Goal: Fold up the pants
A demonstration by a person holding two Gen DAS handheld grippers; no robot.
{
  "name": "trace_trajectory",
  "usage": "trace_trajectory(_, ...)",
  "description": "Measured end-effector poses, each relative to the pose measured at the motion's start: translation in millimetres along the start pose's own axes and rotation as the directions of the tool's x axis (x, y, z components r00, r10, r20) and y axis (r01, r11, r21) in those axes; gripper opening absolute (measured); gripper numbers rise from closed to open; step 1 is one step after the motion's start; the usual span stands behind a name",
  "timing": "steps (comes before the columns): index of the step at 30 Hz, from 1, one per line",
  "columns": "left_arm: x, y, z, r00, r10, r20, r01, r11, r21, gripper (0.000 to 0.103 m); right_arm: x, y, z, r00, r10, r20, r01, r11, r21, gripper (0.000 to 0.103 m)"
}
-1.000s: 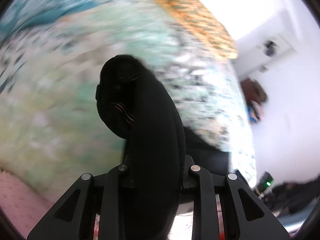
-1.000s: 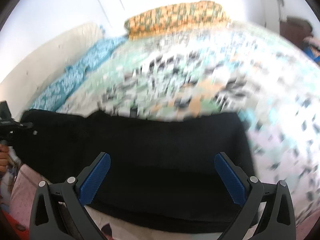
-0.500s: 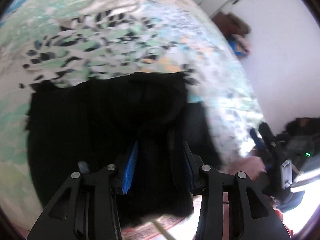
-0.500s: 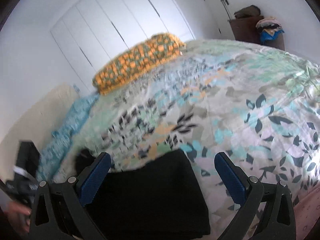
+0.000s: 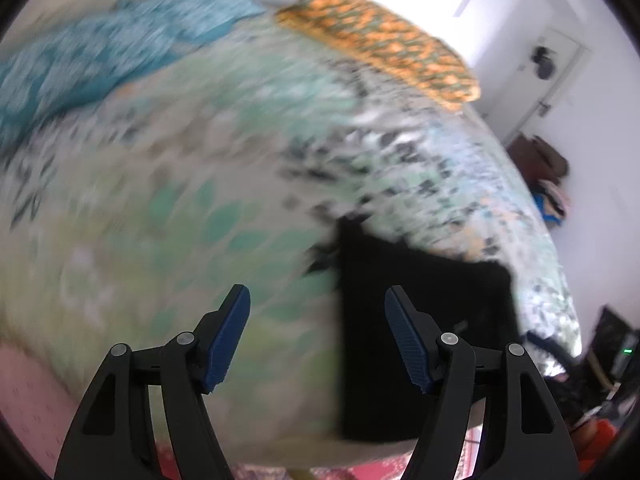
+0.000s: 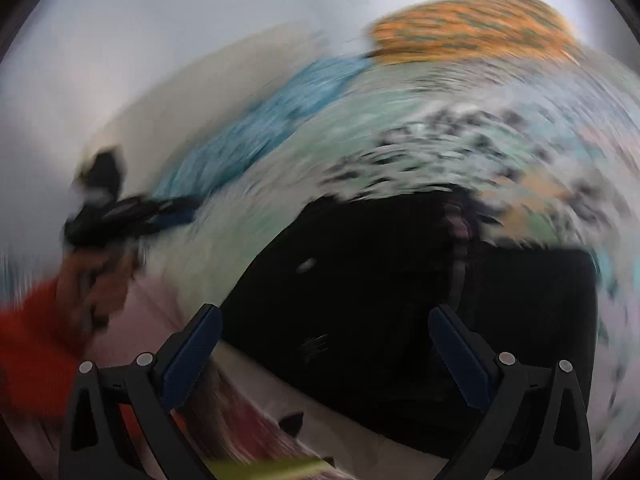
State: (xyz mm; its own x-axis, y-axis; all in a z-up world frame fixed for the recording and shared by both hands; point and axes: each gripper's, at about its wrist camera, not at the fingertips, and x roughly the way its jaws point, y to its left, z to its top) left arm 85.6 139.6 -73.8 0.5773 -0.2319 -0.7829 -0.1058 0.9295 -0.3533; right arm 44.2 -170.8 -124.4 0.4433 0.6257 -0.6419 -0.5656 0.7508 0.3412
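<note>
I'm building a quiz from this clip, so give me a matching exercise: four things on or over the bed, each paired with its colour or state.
Things:
1. pants
2. pillow
3. left tool
4. bedspread

Descriptions:
A. orange, patterned
B. open, holding nothing
C. black, lying on the bed
D. pale, with a leaf print

Pairs: 1-C, 2-A, 3-B, 4-D

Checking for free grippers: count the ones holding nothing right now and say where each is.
2. The left gripper is open over bare bedspread, the black pants to its right. The right gripper is open above the pants, gripping none of the cloth.
</note>
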Motion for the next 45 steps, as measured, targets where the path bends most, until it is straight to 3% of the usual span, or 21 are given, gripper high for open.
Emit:
trace_trajectory(4, 20.4, 23.5, -28.9, 0.999, 0.038, -0.039, -0.039, 0.999, -0.021, 0.071, 13.5, -29.1, 1.2, 0.993, 0.018, -0.113, -0.013, 0.999, 0.048, 0.102)
trace_trajectory(7, 25.8, 23.0, -29.8, 0.998, 0.024, -0.065, -0.026, 0.999, -0.035, 0.068, 27.3, -44.9, -2.6, 0.975, 0.064, -0.211, -0.05, 0.996, 0.071, 0.093)
trace_trajectory(9, 22.8, 22.5, -27.1, 0.999, 0.007, -0.035, -0.008, 0.999, -0.032, 0.068, 37.6, -53.6, -5.7, 0.959, 0.075, -0.273, -0.055, 0.995, 0.08, 0.084)
trace_trajectory(11, 20.8, 19.9, -26.7, 0.999, 0.016, -0.03, -0.017, 1.0, -0.013, 0.068, 39.4, -59.6, -5.6, 0.948, 0.126, -0.292, -0.095, 0.989, 0.116, 0.061)
trace_trajectory(16, 29.9, 21.7, -30.3, 0.998, 0.029, -0.064, -0.03, 0.999, -0.015, 0.068, 36.7, -70.9, -4.9, 0.92, 0.194, -0.341, -0.143, 0.975, 0.169, 0.055)
trace_trajectory(19, 33.3, 21.2, -29.6, 0.997, 0.036, -0.065, -0.036, 0.999, -0.013, 0.068, 46.8, -80.1, -8.3, 0.898, 0.183, -0.399, -0.106, 0.973, 0.207, 0.056)
trace_trajectory(22, 38.3, 18.0, -30.1, 0.996, 0.055, -0.067, -0.055, 0.998, 0.008, 0.068, 53.6, -86.3, -9.6, 0.898, 0.234, -0.372, -0.131, 0.951, 0.28, 0.054)
trace_trajectory(23, 39.6, 16.9, -30.6, 0.996, 0.063, -0.068, -0.062, 0.998, 0.019, 0.068, 54.9, -83.4, -8.8, 0.896, 0.257, -0.361, -0.154, 0.944, 0.292, 0.034)
trace_trajectory(26, 40.7, 14.4, -33.1, 0.994, 0.085, -0.071, -0.082, 0.996, 0.044, 0.068, 46.2, -64.5, 2.1, 0.906, 0.276, -0.322, -0.19, 0.943, 0.274, 0.019)
trace_trajectory(30, 39.9, 18.9, -33.1, 0.994, 0.074, -0.075, -0.073, 0.997, 0.018, 0.069, -1.8, -39.4, 34.4, 0.936, 0.294, -0.195, -0.251, 0.943, 0.219, 0.016)
trace_trajectory(35, 42.7, 22.1, -33.1, 0.994, 0.062, -0.087, -0.063, 0.998, -0.005, 0.069, -59.4, -30.6, 56.7, 0.946, 0.301, -0.121, -0.275, 0.942, 0.191, 0.016)
trace_trajectory(41, 41.2, 13.0, -34.2, 0.995, 0.05, -0.082, -0.047, 0.998, 0.03, 0.069, -103.6, -73.9, 32.7, 0.971, 0.184, -0.155, -0.14, 0.955, 0.26, 0.016)
trace_trajectory(43, 41.3, 8.5, -35.2, 0.995, 0.05, -0.083, -0.046, 0.998, 0.05, 0.069, -105.9, -94.5, 20.2, 0.972, 0.149, -0.184, -0.089, 0.95, 0.298, 0.016)
trace_trajectory(45, 41.5, 3.0, -36.4, 0.995, 0.048, -0.084, -0.042, 0.997, 0.07, 0.069, -97.3, -123.5, -0.3, 0.964, 0.077, -0.253, 0.018, 0.935, 0.355, 0.017)
